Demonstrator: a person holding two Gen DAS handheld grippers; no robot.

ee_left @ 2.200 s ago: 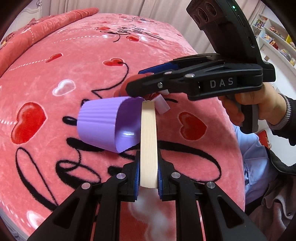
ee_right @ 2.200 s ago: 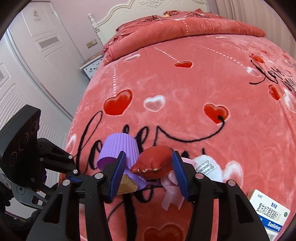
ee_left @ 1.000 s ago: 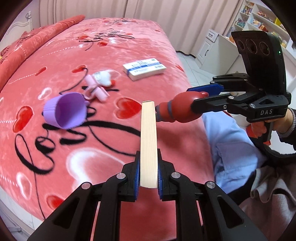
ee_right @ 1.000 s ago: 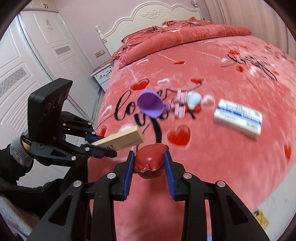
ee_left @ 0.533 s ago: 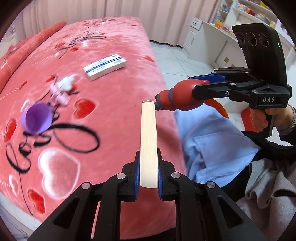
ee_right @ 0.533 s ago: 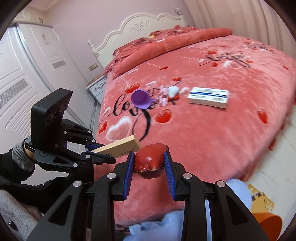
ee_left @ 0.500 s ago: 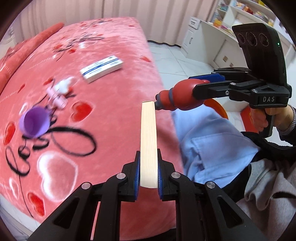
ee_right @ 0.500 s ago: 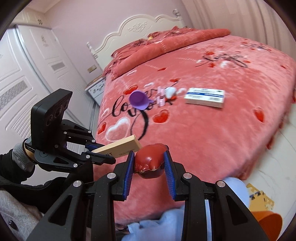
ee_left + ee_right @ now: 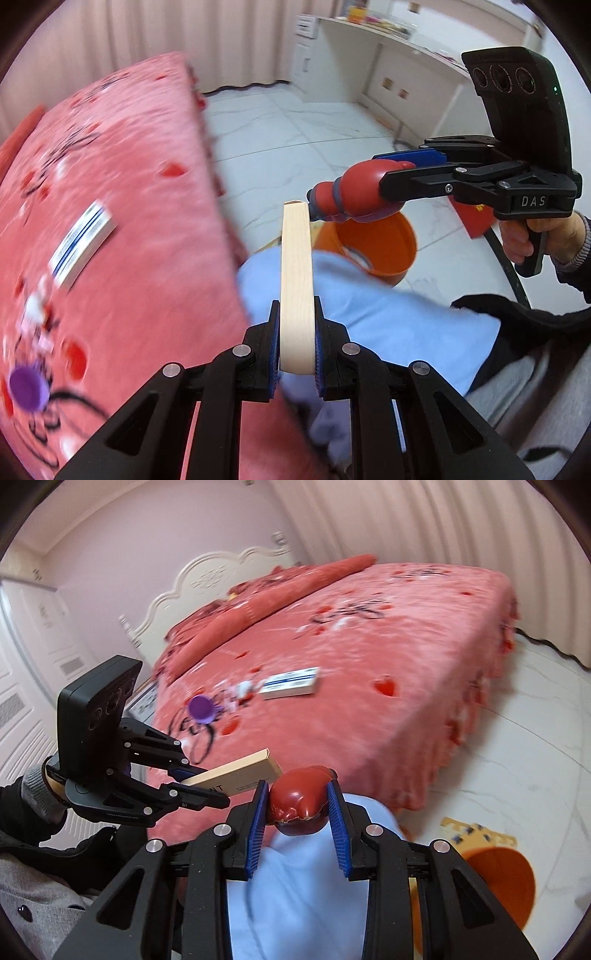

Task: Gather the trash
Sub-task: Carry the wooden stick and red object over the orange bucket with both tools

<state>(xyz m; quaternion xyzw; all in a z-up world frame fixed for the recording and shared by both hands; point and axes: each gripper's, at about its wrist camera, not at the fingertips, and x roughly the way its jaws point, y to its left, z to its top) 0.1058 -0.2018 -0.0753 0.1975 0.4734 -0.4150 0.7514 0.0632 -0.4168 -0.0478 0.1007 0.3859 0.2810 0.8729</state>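
My left gripper point(image 9: 296, 341) is shut on a flat beige cardboard box point(image 9: 295, 273), seen edge-on; it also shows in the right wrist view point(image 9: 236, 775). My right gripper point(image 9: 297, 805) is shut on a crumpled dark red wrapper point(image 9: 299, 799), which shows in the left wrist view point(image 9: 351, 195) just above an orange bin point(image 9: 373, 243) on the floor. The bin also shows in the right wrist view point(image 9: 506, 882) at the lower right.
The pink heart-print bed point(image 9: 369, 657) carries a purple cup point(image 9: 201, 709), a white and blue box point(image 9: 291, 683) and a small pink and white item point(image 9: 238, 692). White tiled floor point(image 9: 295, 125) lies beside the bed. The person's blue-clad lap point(image 9: 388, 317) is below the grippers.
Both grippers have swung away from the bed toward the floor with their items. The orange bin has come into full view under the red wrapper.
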